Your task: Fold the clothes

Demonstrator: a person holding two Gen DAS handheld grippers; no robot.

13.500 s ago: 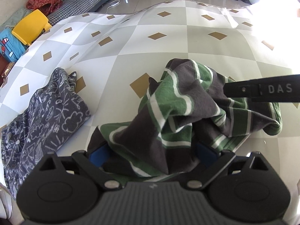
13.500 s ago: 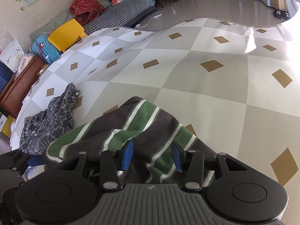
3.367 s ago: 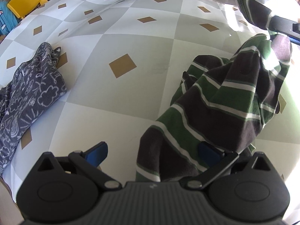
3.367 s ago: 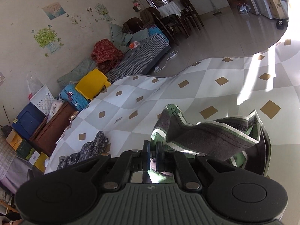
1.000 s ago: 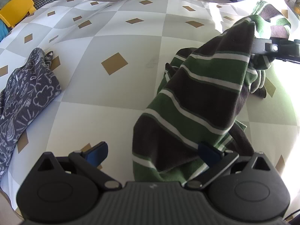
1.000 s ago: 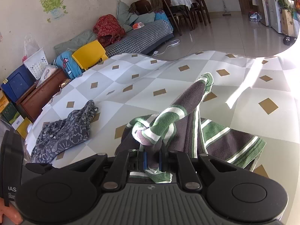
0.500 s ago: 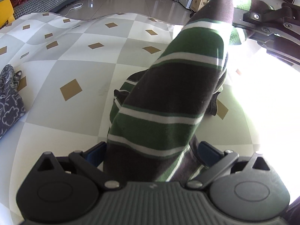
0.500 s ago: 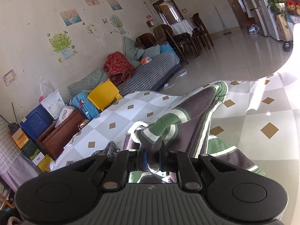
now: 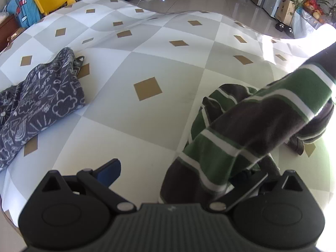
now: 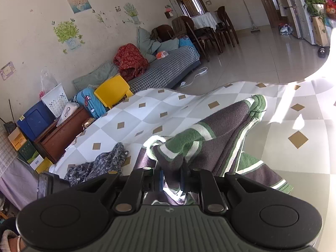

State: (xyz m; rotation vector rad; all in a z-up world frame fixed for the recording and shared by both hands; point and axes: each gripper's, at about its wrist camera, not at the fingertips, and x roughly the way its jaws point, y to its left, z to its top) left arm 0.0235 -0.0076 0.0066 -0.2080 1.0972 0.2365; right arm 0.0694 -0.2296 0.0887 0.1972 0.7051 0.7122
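The work surface is a table covered with a checked cloth (image 9: pixel 151 48) of grey and white squares dotted with small tan diamonds; strong sunlight washes out its right side. Beyond it the right wrist view shows a tiled floor (image 10: pixel 262 56), a checkered sofa (image 10: pixel 168 69) piled with cushions and a red bundle (image 10: pixel 130 61), a yellow chair (image 10: pixel 112 91), a dining table with dark chairs (image 10: pixel 201 27), and a wall with plant stickers (image 10: pixel 67 31). A dark patterned garment (image 9: pixel 42 103) lies crumpled at the table's left edge, well apart from the striped shirt (image 9: pixel 247 130), green, brown and white, which is partly heaped on the cloth and partly lifted toward the upper right. The right gripper (image 10: pixel 171 178) has its fingers pinched together on a fold of the shirt. The left gripper (image 9: pixel 176 172) has its fingers spread wide; the left finger (image 9: pixel 109 169) is bare, while the shirt drapes over the right one. Compared with half a second ago, the left wrist view has dropped lower and turned left, so the patterned garment fills more of the frame and the shirt sits off to the right rather than across the middle.
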